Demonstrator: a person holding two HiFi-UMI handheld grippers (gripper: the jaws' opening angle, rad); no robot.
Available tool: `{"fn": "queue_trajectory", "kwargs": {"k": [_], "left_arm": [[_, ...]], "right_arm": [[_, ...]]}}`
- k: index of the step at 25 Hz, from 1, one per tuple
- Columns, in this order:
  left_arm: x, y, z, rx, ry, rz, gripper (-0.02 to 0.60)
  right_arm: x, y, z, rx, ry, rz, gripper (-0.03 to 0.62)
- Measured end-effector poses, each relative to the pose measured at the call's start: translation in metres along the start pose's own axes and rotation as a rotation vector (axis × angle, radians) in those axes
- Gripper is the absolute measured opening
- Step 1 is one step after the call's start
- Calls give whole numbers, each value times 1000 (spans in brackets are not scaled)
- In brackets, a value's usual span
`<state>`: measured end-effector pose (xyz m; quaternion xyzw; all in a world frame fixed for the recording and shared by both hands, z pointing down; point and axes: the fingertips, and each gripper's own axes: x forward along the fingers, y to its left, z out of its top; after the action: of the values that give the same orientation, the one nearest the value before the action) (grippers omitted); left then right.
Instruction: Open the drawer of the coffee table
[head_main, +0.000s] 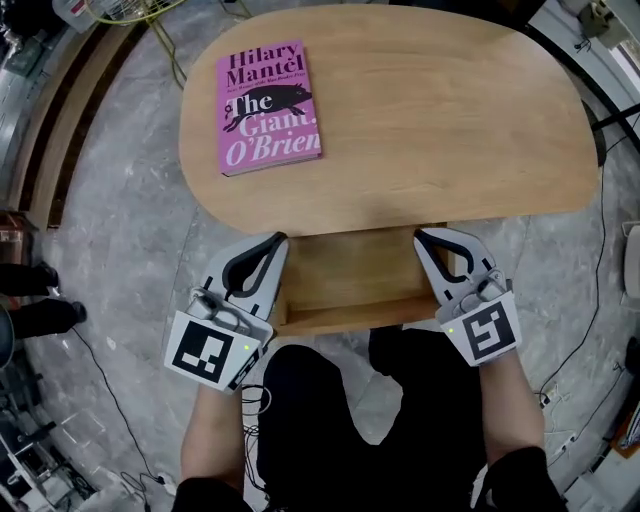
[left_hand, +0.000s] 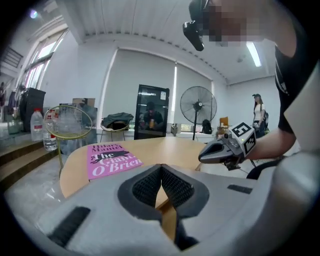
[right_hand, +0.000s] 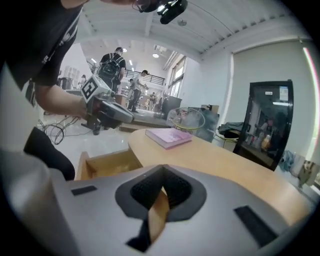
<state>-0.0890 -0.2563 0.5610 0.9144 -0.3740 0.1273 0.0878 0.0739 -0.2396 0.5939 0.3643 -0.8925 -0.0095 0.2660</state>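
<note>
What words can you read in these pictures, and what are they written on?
"Hilary Mantel": at the top of the pink book, on its cover.
"The Giant, O'Brien": lower on the same cover.
The small line under the author's name is too small to read.

A pink paperback book (head_main: 268, 107) lay flat, cover up; a thin black cable (head_main: 107, 385) trailed over the grey marbled floor (head_main: 120, 230); farther off stood a pedestal fan (left_hand: 198, 106), a black glass-door cabinet (left_hand: 151, 111), a gold wire-rimmed side table (left_hand: 67, 122) and a water bottle (left_hand: 36, 125); a person (left_hand: 258, 109) stood in the background.
</note>
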Motion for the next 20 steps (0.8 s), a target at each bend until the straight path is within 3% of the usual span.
{"fn": "queue_trajectory", "kwargs": {"k": [5, 10, 14, 20], "left_arm": [[-24, -7, 54, -80, 13, 36, 11], [-79, -26, 123, -213, 23, 54, 11], [-124, -49, 181, -207, 50, 55, 11], [-179, -58, 252, -197, 21, 105, 11]], "right_arm": [[-30, 12, 51, 52, 31, 68, 5], [-73, 23, 136, 107, 48, 110, 5], [-109, 33, 210, 118, 7, 125, 5], [-153, 53, 294, 125, -49, 145, 5]]}}
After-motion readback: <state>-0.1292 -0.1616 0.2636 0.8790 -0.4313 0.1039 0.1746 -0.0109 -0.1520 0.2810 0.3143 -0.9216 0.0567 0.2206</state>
